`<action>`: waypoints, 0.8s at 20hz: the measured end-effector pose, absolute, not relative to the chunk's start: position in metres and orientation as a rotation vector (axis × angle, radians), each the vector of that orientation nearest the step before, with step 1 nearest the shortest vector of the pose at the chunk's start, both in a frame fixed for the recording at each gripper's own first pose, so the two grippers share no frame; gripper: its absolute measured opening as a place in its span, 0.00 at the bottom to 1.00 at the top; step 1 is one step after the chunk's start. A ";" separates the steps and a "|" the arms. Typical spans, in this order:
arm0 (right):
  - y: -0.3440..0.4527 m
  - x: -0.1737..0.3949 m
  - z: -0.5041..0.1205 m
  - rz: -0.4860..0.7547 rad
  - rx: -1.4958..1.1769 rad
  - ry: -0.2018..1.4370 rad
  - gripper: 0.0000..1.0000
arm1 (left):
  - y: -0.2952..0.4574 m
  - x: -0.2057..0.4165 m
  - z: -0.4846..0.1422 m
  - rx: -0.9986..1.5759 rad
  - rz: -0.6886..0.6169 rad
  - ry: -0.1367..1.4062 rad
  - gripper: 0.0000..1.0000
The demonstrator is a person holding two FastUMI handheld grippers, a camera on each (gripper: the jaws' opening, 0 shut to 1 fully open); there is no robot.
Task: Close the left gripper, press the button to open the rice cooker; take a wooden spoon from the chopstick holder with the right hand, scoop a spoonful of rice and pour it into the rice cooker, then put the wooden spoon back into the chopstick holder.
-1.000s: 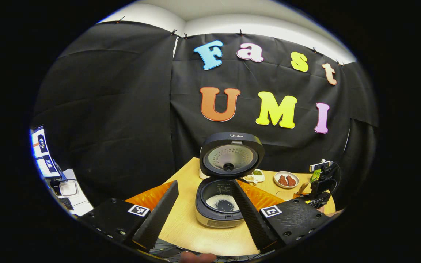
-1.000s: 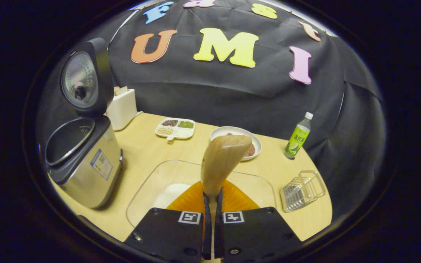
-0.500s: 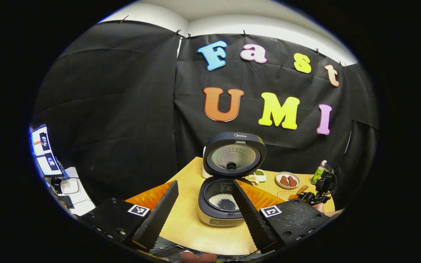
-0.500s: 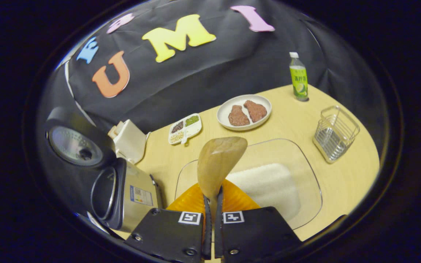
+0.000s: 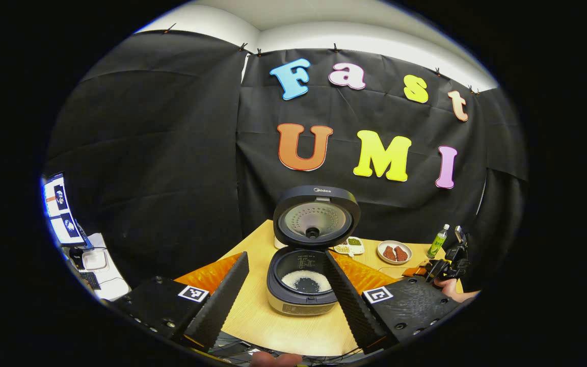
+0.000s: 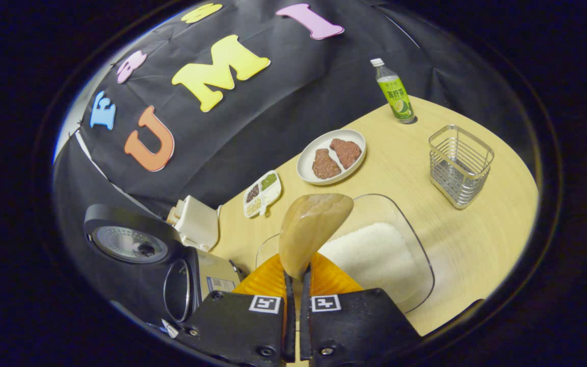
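Observation:
The rice cooker (image 5: 301, 278) stands open on the wooden table (image 5: 252, 318), lid (image 5: 316, 216) upright, with white rice (image 5: 306, 280) in its pot. My left gripper (image 5: 286, 300) hangs open in front of it, fingers either side of the pot and apart from it. My right gripper (image 6: 293, 285) is shut on the handle of the wooden spoon (image 6: 311, 229), whose bowl points up over the glass tray (image 6: 416, 285) of rice (image 6: 370, 255). No rice shows on the spoon's visible face. The wire chopstick holder (image 6: 459, 165) stands upright, to the right of the tray. The cooker (image 6: 186, 285) lies low left.
A plate of meat (image 6: 331, 155), a divided dish of beans (image 6: 263, 186), a green bottle (image 6: 394, 92) and a white box (image 6: 196, 221) line the back of the table (image 6: 477, 239). A hand (image 5: 454, 293) holds the right gripper (image 5: 446, 262) at the far right. Screens (image 5: 59, 209) stand off the table's left.
My right gripper has rolled and swung away from the cooker, the spoon still in it; the tray's rice and the wire holder now lie closer. The left gripper has only drifted slightly.

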State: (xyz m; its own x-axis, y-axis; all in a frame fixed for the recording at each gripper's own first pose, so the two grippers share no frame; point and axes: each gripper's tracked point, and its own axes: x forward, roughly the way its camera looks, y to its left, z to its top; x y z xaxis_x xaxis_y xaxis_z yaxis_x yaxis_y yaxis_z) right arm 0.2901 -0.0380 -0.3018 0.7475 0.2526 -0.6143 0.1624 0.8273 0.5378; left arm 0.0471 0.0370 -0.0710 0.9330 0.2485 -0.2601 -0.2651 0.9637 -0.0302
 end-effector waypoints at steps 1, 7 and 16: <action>-0.042 0.291 -0.297 0.052 0.628 0.728 0.08 | 0.034 0.047 -0.070 -0.067 0.261 0.256 0.95; -0.058 0.295 -0.263 0.083 0.825 0.676 0.08 | 0.017 0.048 -0.066 -0.069 0.259 0.249 0.95; -0.021 0.295 -0.181 0.192 0.908 0.622 0.08 | 0.019 0.039 -0.066 -0.039 0.289 0.233 0.95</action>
